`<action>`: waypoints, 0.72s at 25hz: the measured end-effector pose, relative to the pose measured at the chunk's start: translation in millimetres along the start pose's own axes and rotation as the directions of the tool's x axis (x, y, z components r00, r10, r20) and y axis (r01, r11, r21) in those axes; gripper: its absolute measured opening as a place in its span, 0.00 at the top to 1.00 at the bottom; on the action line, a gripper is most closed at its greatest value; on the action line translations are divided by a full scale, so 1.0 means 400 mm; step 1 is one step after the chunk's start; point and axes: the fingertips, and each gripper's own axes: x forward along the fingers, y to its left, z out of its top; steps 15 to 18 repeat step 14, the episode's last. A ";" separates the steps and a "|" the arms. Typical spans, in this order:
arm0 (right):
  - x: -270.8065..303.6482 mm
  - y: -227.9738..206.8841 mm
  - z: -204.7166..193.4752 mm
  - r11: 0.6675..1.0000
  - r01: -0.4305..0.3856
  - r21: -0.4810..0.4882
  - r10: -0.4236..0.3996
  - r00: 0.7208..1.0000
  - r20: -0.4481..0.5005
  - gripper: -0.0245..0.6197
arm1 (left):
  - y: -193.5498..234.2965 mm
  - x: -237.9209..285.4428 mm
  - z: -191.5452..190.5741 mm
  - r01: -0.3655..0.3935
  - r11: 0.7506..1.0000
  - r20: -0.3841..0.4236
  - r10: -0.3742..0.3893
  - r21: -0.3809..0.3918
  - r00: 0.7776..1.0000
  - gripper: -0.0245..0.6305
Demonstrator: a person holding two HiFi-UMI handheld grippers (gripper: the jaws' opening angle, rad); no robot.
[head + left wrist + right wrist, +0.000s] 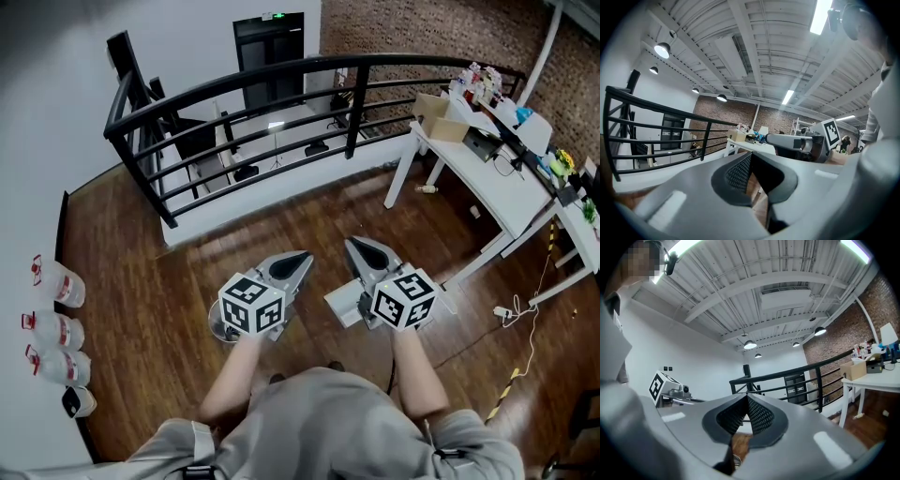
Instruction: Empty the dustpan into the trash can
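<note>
Bare wooden floor (309,220) lies open ahead of the left gripper (302,258) and right gripper (354,245). A curved black railing (353,112) bounds it beyond; a white tabletop (487,173) blocks the right, and bottles (56,330) line the left wall.

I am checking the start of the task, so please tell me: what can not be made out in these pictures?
- Head view: a round grey thing is mostly covered by the left gripper, so it cannot be identified.
- Head view: the things on the white table are too small to name.
- Right gripper view: a small round thing shows only through a narrow gap and is too small to name.
</note>
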 end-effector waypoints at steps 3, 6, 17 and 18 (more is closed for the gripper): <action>0.000 -0.001 -0.006 1.000 0.002 0.000 -0.002 1.000 -0.005 0.96 | 0.001 0.002 -0.003 0.002 1.000 -0.001 -0.002 -0.001 1.000 0.96; -0.004 -0.005 -0.006 1.000 0.005 0.003 -0.005 1.000 -0.004 0.96 | -0.004 0.005 -0.008 0.005 1.000 -0.006 -0.005 -0.002 1.000 0.96; 0.009 -0.002 -0.009 1.000 0.005 0.002 -0.005 1.000 -0.007 0.96 | 0.012 0.001 -0.012 0.003 1.000 -0.011 -0.003 -0.005 1.000 0.96; 0.009 -0.002 -0.009 1.000 0.005 0.002 -0.005 1.000 -0.007 0.96 | 0.012 0.001 -0.012 0.003 1.000 -0.011 -0.003 -0.005 1.000 0.96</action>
